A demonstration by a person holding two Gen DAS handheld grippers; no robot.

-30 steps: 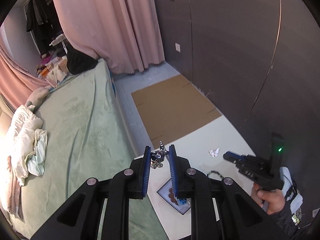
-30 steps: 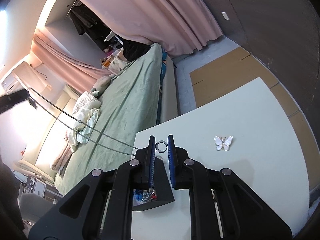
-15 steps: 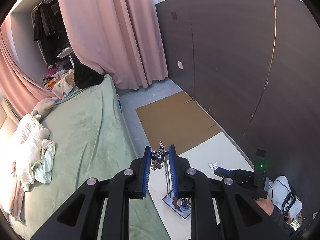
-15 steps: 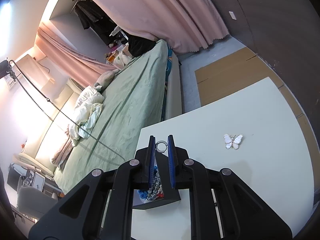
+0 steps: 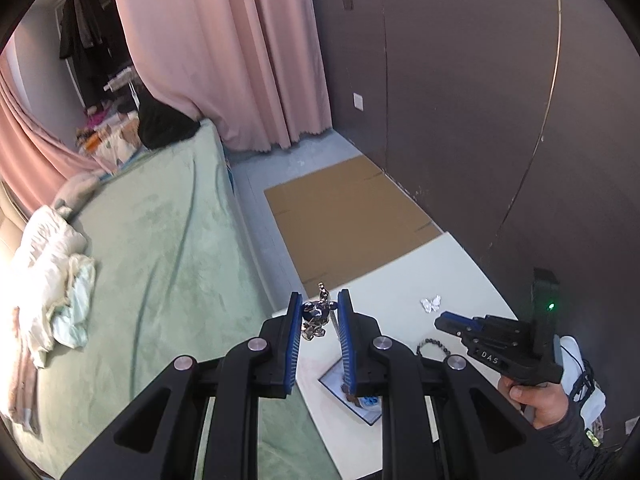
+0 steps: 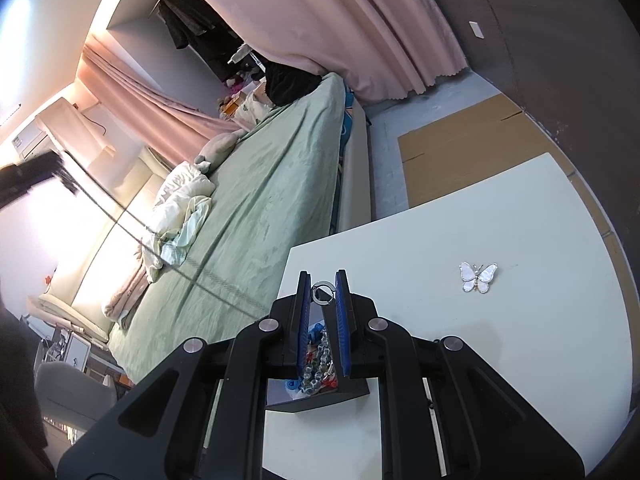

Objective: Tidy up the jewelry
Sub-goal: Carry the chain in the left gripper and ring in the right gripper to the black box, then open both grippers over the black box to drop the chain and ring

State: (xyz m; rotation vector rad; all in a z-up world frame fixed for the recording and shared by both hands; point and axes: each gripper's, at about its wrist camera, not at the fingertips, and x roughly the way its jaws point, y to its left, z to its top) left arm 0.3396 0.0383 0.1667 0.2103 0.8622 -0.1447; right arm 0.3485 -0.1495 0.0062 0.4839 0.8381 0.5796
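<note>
The left gripper (image 5: 319, 317) has dipped lower, fingers clamped on a shiny charm (image 5: 315, 319). The right gripper (image 6: 323, 293) pinches the chain's ring (image 6: 322, 292) above the jewelry box (image 6: 320, 392) on the desk (image 6: 500, 340). The chain looks ready to go in.

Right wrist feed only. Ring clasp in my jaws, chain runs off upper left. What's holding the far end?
Observer: The left gripper is shut on a silver charm cluster, held up over the table's near edge.
Operator: Any loose pieces on the table besides the butterfly?
Observer: Yes, a black bead bracelet lies on the white table, close beside the right gripper.
</note>
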